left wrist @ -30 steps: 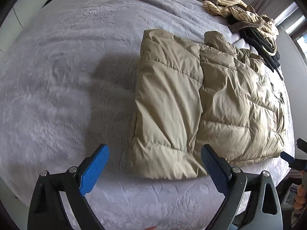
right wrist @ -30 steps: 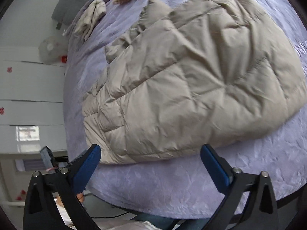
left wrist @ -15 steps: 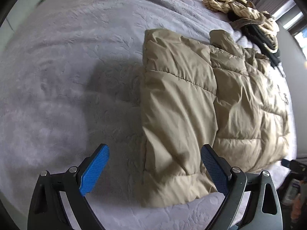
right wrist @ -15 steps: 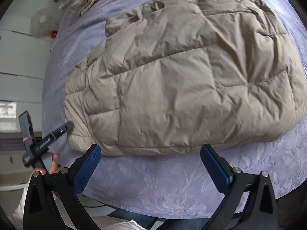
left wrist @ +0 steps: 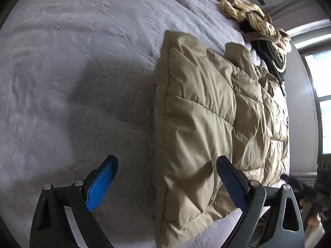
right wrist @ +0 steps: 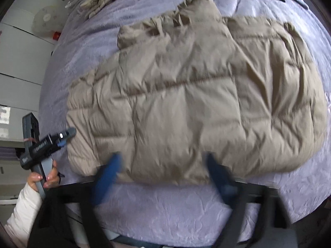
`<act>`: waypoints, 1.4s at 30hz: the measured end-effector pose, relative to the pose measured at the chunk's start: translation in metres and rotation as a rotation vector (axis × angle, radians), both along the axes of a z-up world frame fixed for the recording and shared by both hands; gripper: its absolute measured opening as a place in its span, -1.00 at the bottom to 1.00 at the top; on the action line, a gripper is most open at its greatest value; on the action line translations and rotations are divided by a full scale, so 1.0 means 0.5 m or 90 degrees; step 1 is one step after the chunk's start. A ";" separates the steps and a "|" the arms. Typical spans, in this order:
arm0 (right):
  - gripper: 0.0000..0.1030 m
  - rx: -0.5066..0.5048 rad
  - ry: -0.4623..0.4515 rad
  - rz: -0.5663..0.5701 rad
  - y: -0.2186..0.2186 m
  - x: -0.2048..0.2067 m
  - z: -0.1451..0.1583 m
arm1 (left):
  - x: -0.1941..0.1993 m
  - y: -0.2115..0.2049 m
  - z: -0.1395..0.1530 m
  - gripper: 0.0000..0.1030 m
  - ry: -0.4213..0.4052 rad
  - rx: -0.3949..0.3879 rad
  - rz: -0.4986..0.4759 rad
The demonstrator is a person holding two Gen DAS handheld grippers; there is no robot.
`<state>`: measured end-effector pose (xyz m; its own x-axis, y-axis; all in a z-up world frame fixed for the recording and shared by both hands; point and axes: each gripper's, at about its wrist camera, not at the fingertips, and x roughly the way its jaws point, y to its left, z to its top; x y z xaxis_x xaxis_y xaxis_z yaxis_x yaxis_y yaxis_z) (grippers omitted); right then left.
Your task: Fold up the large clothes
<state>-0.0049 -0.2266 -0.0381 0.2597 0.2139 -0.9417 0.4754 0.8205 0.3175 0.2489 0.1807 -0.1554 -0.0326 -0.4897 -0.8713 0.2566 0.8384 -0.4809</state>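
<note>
Bedspread (left wrist: 72, 72) carries the folded puffer jacket (left wrist: 206, 124) along its near edge, long axis parallel to that edge, collar toward the far side. Left gripper (left wrist: 166, 183) and right gripper (right wrist: 163, 169) both gape wide, empty, straddling the jacket hem.

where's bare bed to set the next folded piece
Widest bare stretch of bedspread lies left of the puffer jacket. A narrower strip runs along the near bed edge. The far corner is crowded with piled clothes.

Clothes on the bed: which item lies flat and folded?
The beige puffer jacket, nearest both grippers; the striped garment and black garment are heaped.
</note>
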 end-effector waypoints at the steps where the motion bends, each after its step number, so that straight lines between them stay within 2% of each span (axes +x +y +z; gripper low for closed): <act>1: -0.17 -0.004 0.003 -0.002 -0.003 0.007 -0.002 | 0.003 -0.003 -0.004 0.87 0.004 -0.003 -0.007; 3: -0.41 -0.001 0.005 0.000 -0.006 0.018 -0.009 | 0.011 -0.013 -0.019 0.87 0.018 -0.011 -0.021; 7: -0.42 -0.017 0.006 0.020 0.000 0.045 -0.029 | 0.039 -0.036 -0.067 0.87 0.079 -0.060 -0.039; 13: -0.42 -0.047 -0.003 0.020 -0.010 0.079 -0.048 | 0.075 -0.086 -0.111 0.87 0.119 -0.125 -0.073; 17: -0.42 -0.052 -0.010 0.010 -0.027 0.089 -0.056 | 0.082 -0.125 -0.137 0.85 0.140 -0.124 -0.117; 18: -0.42 -0.052 -0.011 0.007 -0.029 0.089 -0.057 | 0.082 -0.132 -0.134 0.46 0.137 -0.131 -0.126; 19: -0.42 -0.051 -0.014 0.004 -0.033 0.089 -0.059 | 0.080 -0.137 -0.131 -0.15 0.145 -0.155 -0.138; 20: -0.42 -0.052 -0.016 0.001 -0.034 0.089 -0.059 | 0.080 -0.140 -0.128 -0.28 0.164 -0.189 -0.138; 22: -0.42 -0.053 -0.023 -0.007 -0.037 0.086 -0.058 | 0.075 -0.149 -0.112 -0.40 0.146 -0.187 -0.148; 26: -0.42 -0.056 -0.046 -0.019 -0.053 0.085 -0.050 | 0.063 -0.154 -0.082 -0.41 0.135 -0.187 -0.152; 28: -0.43 -0.058 -0.059 -0.017 -0.062 0.093 -0.047 | 0.057 -0.157 -0.062 -0.50 0.135 -0.188 -0.152; 31: -0.56 -0.050 -0.069 -0.007 -0.073 0.107 -0.055 | 0.047 -0.163 -0.018 -0.50 0.133 -0.201 -0.155; 35: -0.62 -0.027 -0.060 -0.004 -0.089 0.123 -0.096 | 0.022 -0.201 0.057 -0.50 0.110 -0.220 -0.185; 38: -0.67 0.013 -0.063 -0.022 -0.110 0.131 -0.133 | -0.003 -0.255 0.110 -0.50 0.088 -0.224 -0.204; 42: -0.79 0.060 -0.051 -0.037 -0.133 0.144 -0.188 | -0.032 -0.326 0.145 -0.50 0.081 -0.215 -0.202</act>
